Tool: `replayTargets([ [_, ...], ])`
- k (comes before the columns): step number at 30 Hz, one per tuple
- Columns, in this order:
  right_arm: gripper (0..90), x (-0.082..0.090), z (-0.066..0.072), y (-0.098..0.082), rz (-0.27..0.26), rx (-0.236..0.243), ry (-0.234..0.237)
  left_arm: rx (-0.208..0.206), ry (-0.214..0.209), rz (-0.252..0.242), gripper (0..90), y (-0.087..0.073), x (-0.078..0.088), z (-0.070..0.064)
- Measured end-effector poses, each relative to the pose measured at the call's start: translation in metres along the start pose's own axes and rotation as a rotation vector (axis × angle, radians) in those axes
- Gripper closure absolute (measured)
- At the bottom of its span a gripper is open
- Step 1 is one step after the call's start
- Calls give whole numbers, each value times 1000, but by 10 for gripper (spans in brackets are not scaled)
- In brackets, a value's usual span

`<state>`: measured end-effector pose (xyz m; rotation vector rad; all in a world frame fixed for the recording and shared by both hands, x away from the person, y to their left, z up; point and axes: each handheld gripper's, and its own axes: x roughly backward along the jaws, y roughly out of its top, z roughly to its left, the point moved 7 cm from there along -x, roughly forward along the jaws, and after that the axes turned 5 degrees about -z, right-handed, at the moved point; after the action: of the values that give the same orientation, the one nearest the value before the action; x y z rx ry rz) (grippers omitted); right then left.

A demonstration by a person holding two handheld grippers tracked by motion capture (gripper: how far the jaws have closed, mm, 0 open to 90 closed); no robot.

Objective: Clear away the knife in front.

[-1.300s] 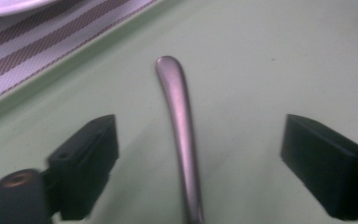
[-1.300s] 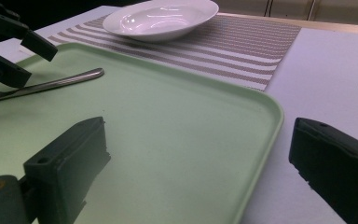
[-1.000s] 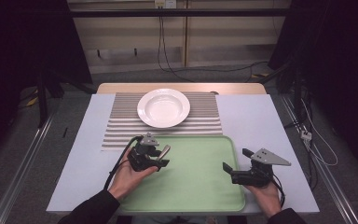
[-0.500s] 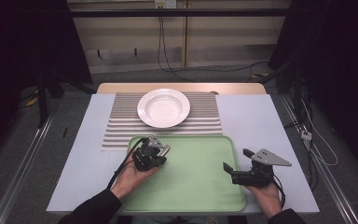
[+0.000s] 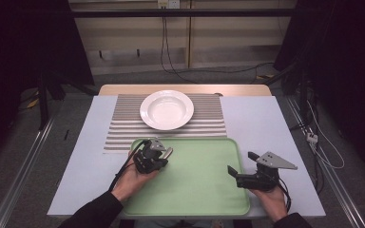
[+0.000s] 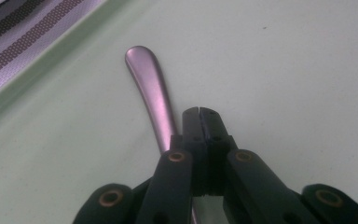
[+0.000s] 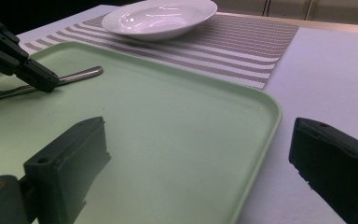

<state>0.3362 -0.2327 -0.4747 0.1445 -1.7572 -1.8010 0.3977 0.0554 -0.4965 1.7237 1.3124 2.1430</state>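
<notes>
A metal utensil handle (image 6: 149, 88) lies on the green tray (image 5: 204, 190) near its far left corner. My left gripper (image 6: 199, 114) is shut just above the tray, its jaws pressed together, with the handle running beside and under its left jaw. In the high view the left gripper (image 5: 163, 156) sits at the tray's far left, the handle (image 5: 168, 152) poking out past it. My right gripper (image 5: 241, 163) stands open at the tray's right edge with nothing between its jaws. The right gripper view shows the left gripper (image 7: 46, 81) and the handle (image 7: 81, 73) across the tray.
A white deep plate (image 5: 166, 110) rests on a striped placemat (image 5: 123, 128) beyond the tray. The tray lies on a pale table (image 5: 266, 123) whose front edge is close to the person's forearms. Cables hang behind the table.
My left gripper has edged a little to the right over the tray's far left corner. The right gripper has stayed where it was.
</notes>
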Motion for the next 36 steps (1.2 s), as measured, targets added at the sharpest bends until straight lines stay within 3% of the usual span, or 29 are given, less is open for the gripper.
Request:
replayTargets([
  [15, 43, -1, 0, 0, 0, 1, 4, 2, -53, 13, 900, -7, 7, 5],
  [16, 43, -1, 1, -1, 5, 2, 5, -1, -38, 9, 900, -7, 7, 5],
  [23, 43, -1, 1, 0, 3, 0, 6, 4, -48, 12, 900, -10, 10, 8],
  [30, 43, -1, 1, 0, -5, 2, 9, 20, -17, 16, 900, -15, 14, 13],
  [34, 43, -1, 1, 0, -4, 1, 9, 30, -26, 21, 900, -17, 17, 15],
  [36, 43, -1, 1, 0, -3, -2, 7, 34, -5, 17, 900, -19, 18, 17],
])
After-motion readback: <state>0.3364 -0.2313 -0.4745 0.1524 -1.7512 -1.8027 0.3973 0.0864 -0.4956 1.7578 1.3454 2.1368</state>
